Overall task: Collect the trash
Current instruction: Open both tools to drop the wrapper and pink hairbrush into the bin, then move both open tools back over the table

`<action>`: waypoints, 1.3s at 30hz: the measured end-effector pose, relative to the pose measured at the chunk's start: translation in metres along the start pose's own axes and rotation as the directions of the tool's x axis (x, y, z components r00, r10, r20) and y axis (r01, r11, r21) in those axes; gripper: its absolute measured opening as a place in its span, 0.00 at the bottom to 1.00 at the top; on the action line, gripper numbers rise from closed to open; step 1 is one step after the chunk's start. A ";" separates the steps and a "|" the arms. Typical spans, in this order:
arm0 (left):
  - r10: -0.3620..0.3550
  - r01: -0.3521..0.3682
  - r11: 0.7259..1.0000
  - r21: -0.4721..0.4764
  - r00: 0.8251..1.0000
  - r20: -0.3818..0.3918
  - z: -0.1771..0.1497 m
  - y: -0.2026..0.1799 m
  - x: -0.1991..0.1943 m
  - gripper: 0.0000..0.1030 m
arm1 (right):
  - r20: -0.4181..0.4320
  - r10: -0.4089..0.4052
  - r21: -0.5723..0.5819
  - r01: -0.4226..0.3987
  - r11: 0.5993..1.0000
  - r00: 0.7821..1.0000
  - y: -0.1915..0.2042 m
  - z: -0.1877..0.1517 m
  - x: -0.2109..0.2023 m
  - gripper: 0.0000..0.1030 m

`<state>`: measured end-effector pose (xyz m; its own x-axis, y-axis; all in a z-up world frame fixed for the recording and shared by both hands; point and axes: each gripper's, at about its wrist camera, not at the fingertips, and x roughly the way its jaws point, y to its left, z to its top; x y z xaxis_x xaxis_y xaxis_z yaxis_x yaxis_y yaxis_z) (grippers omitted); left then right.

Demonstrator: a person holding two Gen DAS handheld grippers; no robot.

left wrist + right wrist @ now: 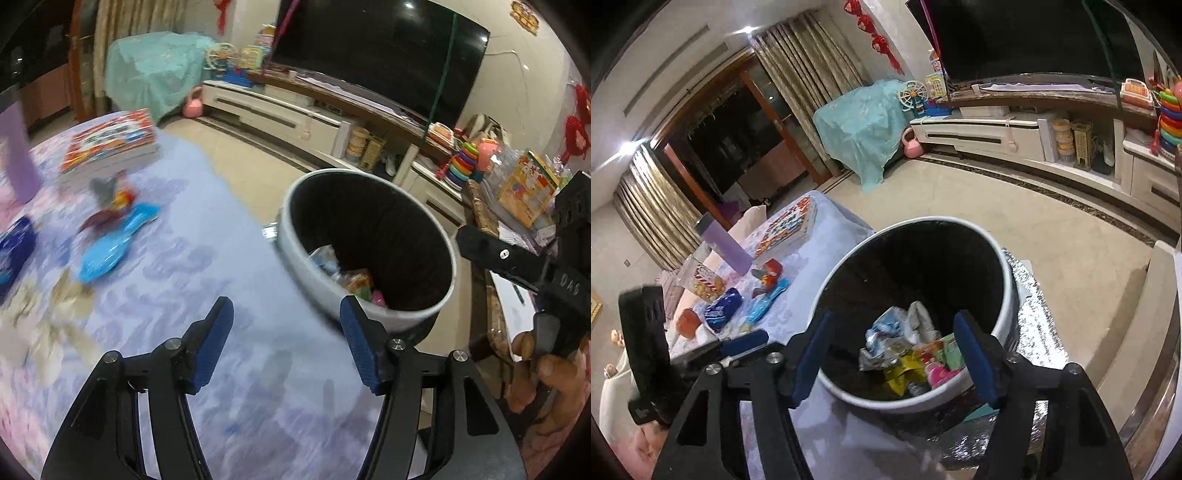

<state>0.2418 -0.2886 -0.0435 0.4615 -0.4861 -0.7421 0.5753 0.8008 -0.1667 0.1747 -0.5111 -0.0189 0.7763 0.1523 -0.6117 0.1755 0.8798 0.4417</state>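
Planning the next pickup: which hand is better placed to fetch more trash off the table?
Left. Its tool is open, empty and over the tablecloth, facing the wrappers. The right tool hangs over the bin, away from them.

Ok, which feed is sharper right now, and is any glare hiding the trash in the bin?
Left wrist view: motion blur smears the tablecloth and the wrappers on it; the bin is only slightly soft. Right wrist view: sharp, and the trash inside the bin reads clearly under dim, even light; glare sits only on ceiling lights, none on the bin. Both show fisheye bending.
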 end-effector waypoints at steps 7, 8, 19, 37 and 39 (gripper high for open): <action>0.069 -0.066 0.994 -0.087 0.997 0.032 -0.040 0.034 -0.036 0.69 | 0.030 0.028 -0.039 -0.027 0.999 0.999 0.042 -0.021 -0.005 0.85; 0.076 -0.072 0.992 -0.100 0.997 0.032 -0.046 0.040 -0.041 0.70 | 0.030 0.041 -0.048 -0.040 0.998 0.999 0.050 -0.024 -0.005 0.85; 0.187 -0.170 0.939 -0.300 0.982 0.028 -0.101 0.127 -0.091 0.75 | -0.026 0.102 -0.128 -0.105 0.986 0.994 0.125 -0.061 0.013 0.90; 0.231 -0.203 0.886 -0.418 0.973 0.016 -0.119 0.185 -0.102 0.76 | -0.128 0.134 -0.112 -0.148 0.983 0.983 0.178 -0.091 0.067 0.90; 0.234 -0.207 0.881 -0.424 0.972 0.012 -0.117 0.189 -0.099 0.76 | -0.134 0.129 -0.114 -0.144 0.983 0.983 0.180 -0.092 0.072 0.90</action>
<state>0.2253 -0.0479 -0.0773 0.5914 -0.2889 -0.7529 0.1248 0.9552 -0.2685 0.2067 -0.3001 -0.0438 0.7046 0.3231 -0.6318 -0.0085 0.8941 0.4478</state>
